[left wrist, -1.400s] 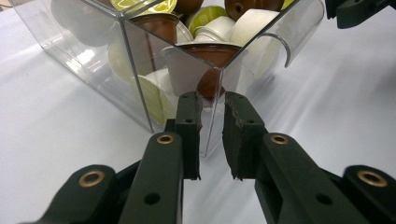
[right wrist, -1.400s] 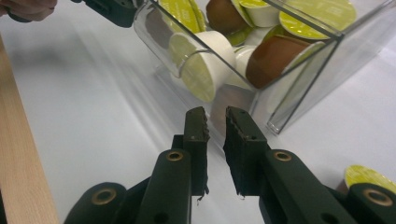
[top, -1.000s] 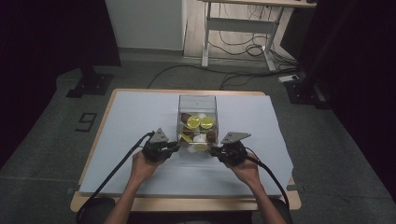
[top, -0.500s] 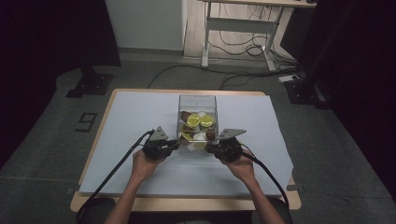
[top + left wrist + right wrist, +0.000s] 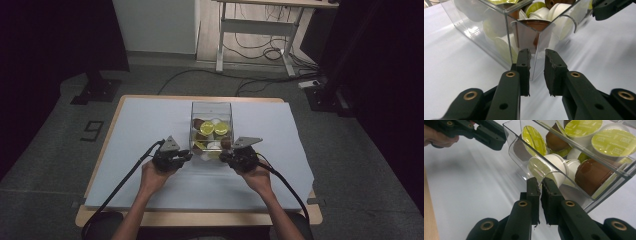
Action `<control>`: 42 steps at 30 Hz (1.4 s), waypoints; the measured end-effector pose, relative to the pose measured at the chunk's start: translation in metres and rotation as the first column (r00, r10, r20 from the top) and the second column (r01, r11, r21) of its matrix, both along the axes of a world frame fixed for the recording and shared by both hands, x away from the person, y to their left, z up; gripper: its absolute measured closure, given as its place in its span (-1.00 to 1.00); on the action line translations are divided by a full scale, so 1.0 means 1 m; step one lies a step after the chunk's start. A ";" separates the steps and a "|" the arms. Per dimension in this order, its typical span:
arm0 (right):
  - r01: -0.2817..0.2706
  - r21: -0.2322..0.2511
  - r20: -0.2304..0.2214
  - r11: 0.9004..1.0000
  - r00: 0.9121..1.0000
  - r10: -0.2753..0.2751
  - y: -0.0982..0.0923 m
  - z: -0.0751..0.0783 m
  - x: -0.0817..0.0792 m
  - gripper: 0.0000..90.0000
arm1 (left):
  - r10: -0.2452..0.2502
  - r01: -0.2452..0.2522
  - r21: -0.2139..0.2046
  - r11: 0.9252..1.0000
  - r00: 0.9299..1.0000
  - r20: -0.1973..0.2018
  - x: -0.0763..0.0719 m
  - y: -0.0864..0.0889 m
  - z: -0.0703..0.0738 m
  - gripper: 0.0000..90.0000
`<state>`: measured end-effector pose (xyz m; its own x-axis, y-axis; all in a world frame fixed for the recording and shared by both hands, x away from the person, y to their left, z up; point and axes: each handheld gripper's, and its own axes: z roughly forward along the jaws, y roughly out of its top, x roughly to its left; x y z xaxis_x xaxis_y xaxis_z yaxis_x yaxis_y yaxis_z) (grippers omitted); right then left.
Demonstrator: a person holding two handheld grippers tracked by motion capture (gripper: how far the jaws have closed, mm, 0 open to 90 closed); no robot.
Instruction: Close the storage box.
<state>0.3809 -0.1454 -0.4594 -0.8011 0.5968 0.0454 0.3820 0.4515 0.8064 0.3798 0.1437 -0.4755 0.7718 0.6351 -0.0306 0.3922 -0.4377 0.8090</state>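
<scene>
The clear box (image 5: 211,131) of capsules (image 5: 207,128) stands between both claws; white sheet (image 5: 140,125) either side lies open.

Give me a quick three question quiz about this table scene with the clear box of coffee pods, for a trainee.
1. True or false: the box is opaque.
2. Which lid colour shows on the top pods: A red, B yellow-green, C blue?
3. Fill in: the left tongs straddle a vertical ____ of the box.

Key: 1 false. 2 B. 3 corner; their jaws stand apart, while the right tongs are nearly shut at the box's rim.
</scene>
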 end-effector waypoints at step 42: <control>0.049 -0.032 0.053 0.998 0.998 -0.047 0.007 0.000 0.022 0.80 | 0.058 -0.046 0.110 0.993 0.992 -0.112 -0.032 0.030 -0.037 -1.00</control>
